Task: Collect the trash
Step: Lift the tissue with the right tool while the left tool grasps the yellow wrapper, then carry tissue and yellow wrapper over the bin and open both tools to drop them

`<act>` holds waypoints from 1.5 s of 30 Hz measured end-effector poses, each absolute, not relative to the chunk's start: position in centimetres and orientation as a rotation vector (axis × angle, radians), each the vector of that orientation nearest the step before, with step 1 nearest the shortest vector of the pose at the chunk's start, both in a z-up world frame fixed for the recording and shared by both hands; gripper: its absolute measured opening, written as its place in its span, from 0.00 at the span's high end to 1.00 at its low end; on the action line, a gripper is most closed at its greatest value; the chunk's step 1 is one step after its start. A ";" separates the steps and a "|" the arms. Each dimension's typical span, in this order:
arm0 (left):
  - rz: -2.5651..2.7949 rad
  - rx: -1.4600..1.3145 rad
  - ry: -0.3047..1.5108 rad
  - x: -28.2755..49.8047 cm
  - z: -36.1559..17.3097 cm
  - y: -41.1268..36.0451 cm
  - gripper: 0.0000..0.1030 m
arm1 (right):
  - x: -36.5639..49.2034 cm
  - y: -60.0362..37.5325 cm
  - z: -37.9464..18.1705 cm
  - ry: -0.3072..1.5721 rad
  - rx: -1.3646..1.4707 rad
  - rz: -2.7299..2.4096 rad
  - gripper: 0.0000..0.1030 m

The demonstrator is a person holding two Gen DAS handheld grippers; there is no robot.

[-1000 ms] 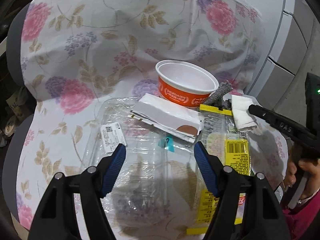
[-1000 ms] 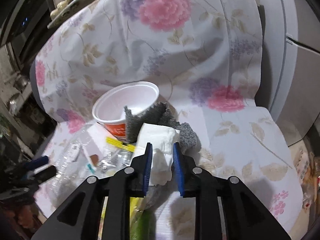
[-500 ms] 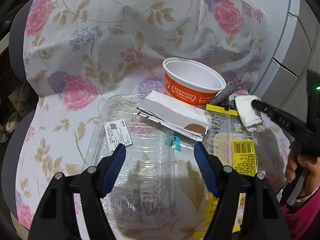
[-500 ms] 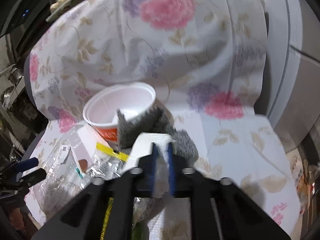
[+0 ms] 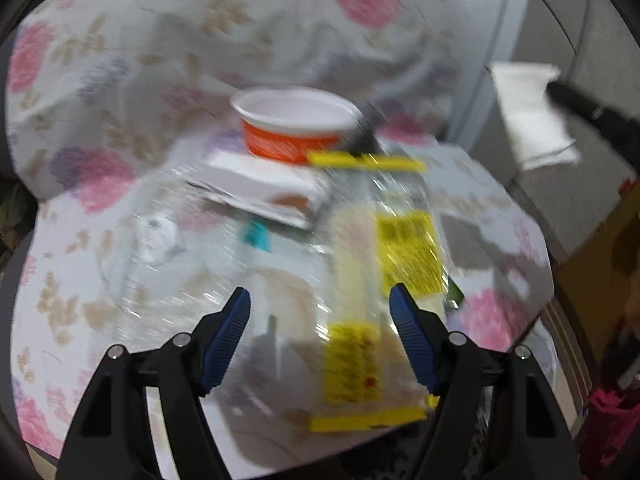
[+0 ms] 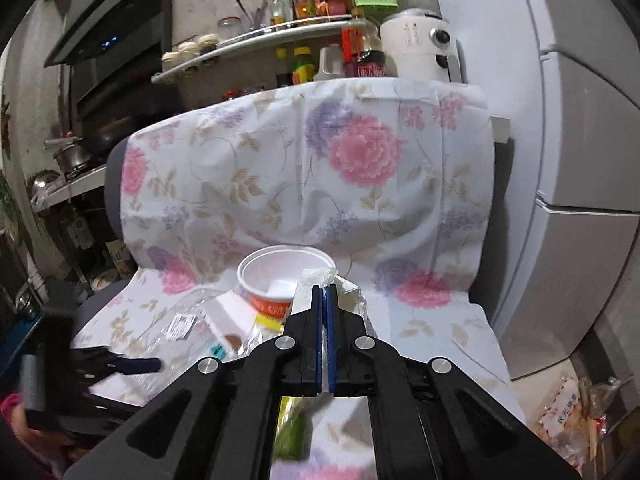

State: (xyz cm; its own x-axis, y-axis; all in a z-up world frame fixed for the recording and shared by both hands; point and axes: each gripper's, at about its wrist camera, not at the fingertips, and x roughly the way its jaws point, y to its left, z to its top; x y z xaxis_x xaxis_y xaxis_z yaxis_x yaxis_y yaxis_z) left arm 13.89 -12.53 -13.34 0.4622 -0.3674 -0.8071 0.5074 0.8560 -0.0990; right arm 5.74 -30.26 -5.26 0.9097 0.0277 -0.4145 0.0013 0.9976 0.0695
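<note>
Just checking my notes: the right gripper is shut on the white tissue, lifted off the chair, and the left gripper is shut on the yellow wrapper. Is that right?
Not quite. The left gripper is open, hovering over the yellow wrapper, which lies on the chair; the left wrist view shows this. The rest stands: the right gripper is shut on the white tissue, lifted off the chair.

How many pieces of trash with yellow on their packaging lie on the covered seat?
1: the yellow-labelled wrapper, lying flat in front of the orange cup, beyond the open left gripper. Blur could hide others.
</note>
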 end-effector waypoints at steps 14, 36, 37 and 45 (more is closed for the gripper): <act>-0.554 0.318 1.012 10.9 -18.2 -16.8 0.07 | 1.6 -31.1 -8.0 0.474 0.057 -0.023 0.98; -0.574 0.088 0.729 6.7 -8.2 -10.5 0.80 | -2.8 -29.3 -5.4 0.445 0.050 -0.074 0.98; -0.584 0.083 0.721 6.4 -7.9 -10.6 0.79 | -3.6 -29.5 -5.2 0.443 0.049 -0.094 0.98; -0.795 0.113 0.732 2.5 -8.2 -14.5 0.78 | -10.9 -32.6 -5.9 0.489 0.085 -0.298 0.98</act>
